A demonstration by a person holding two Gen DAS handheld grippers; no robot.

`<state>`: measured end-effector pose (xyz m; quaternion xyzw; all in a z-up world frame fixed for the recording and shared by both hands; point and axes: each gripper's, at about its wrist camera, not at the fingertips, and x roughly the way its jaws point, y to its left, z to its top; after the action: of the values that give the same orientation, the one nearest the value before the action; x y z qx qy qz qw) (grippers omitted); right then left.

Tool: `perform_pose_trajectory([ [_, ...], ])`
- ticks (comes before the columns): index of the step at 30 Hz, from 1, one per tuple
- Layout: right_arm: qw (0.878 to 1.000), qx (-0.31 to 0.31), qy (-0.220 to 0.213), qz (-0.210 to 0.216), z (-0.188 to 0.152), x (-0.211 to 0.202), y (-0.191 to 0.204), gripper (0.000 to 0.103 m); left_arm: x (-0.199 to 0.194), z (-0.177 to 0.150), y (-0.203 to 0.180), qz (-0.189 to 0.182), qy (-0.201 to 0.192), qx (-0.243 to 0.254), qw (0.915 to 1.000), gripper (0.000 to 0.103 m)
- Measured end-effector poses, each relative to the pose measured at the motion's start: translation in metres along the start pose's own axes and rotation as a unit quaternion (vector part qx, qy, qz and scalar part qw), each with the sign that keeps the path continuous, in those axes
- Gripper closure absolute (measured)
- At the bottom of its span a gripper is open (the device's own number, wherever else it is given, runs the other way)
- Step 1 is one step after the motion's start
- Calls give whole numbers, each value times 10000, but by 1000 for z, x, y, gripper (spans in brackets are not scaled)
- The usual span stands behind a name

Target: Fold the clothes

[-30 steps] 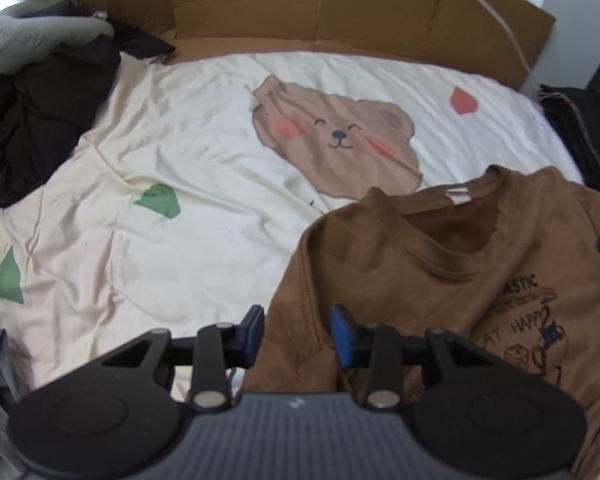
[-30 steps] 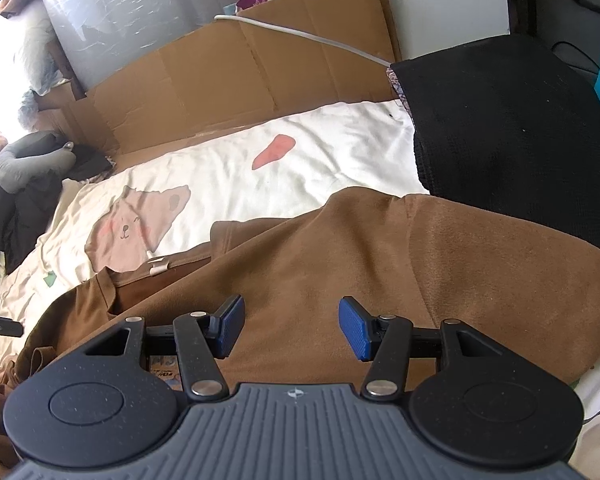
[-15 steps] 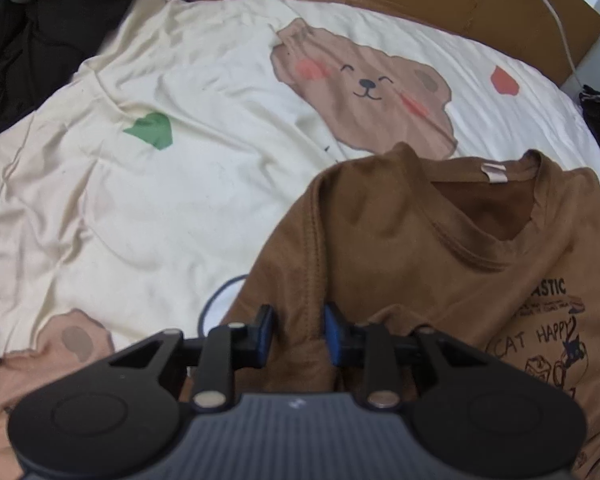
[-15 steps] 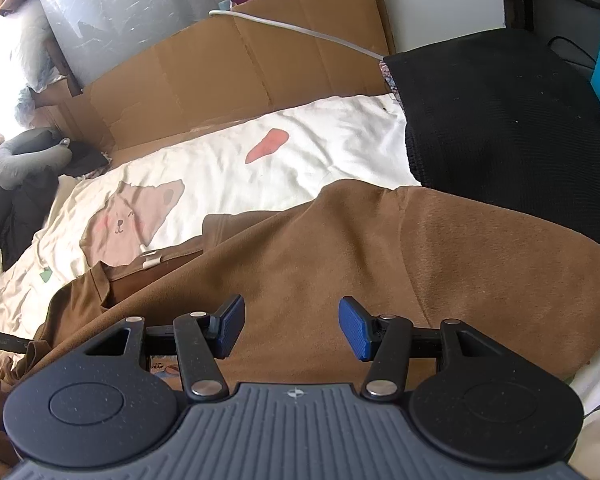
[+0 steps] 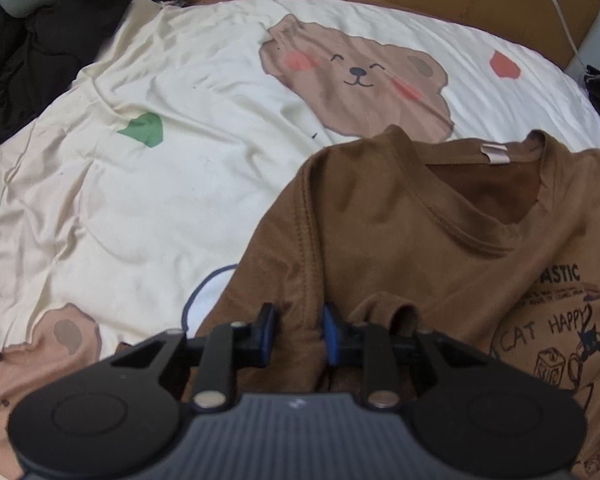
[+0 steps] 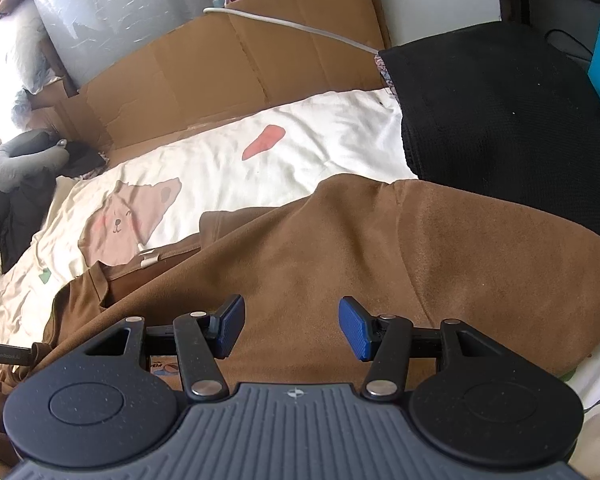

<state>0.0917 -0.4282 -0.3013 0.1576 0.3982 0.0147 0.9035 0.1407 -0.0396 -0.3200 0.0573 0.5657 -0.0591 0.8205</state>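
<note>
The left gripper has its two blue pads squeezed on a bunched-up bit of the brown shirt, near the sleeve seam. The shirt spreads out ahead and to the right of it, front side up, with its collar far from the gripper. The right gripper has its pads wide apart. It hangs just over the brown cloth and holds nothing. The shirt lies on a white sheet with a bear picture. A black blanket sits past the shirt on the right.
</note>
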Motion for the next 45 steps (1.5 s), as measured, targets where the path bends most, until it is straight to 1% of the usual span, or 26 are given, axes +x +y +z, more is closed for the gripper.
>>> perform_pose_trajectory([
  [4, 10000, -72, 26, -4, 1, 1, 2, 44, 1, -3, -5, 102, -75, 203, 9997, 76],
  [9, 9999, -128, 81, -43, -1, 2, 3, 44, 2, -5, -6, 100, -97, 312, 9994, 77],
  [11, 9998, -151, 102, -54, -1, 3, 5, 44, 1, -4, -6, 92, -78, 389, 9992, 79],
  [12, 9998, -148, 100, -55, -1, 3, 5, 44, 0, -3, -6, 70, -70, 454, 9989, 83],
  [14, 9999, -143, 81, -49, -1, 4, 6, 44, -2, -2, -4, 31, -56, 581, 9983, 86],
  [16, 9999, -141, 54, -37, 0, 5, 9, 44, -6, -1, 1, 24, -58, 685, 9976, 90],
  [23, 9998, -190, 21, 44, 0, 8, 18, 44, -25, 12, 28, 199, -165, 882, 9958, 91],
  [29, 9999, -154, 1, 29, 1, 8, 13, 44, -28, 22, 46, 208, -179, 897, 9956, 93],
  [32, 9999, -163, -33, -12, 4, 6, 9, 44, -32, 27, 52, 281, -249, 1033, 9939, 94],
  [37, 9993, -369, -90, -63, 16, 6, 4, 44, -44, 29, 66, 283, -255, 1078, 9934, 95],
  [41, 9968, -777, -134, -115, 34, 9, 8, 44, -50, 19, 72, 238, -222, 1131, 9931, 95],
  [45, 9951, -968, -192, -110, 52, 16, 9, 44, -51, 8, 75, 151, -171, 1101, 9937, 95],
])
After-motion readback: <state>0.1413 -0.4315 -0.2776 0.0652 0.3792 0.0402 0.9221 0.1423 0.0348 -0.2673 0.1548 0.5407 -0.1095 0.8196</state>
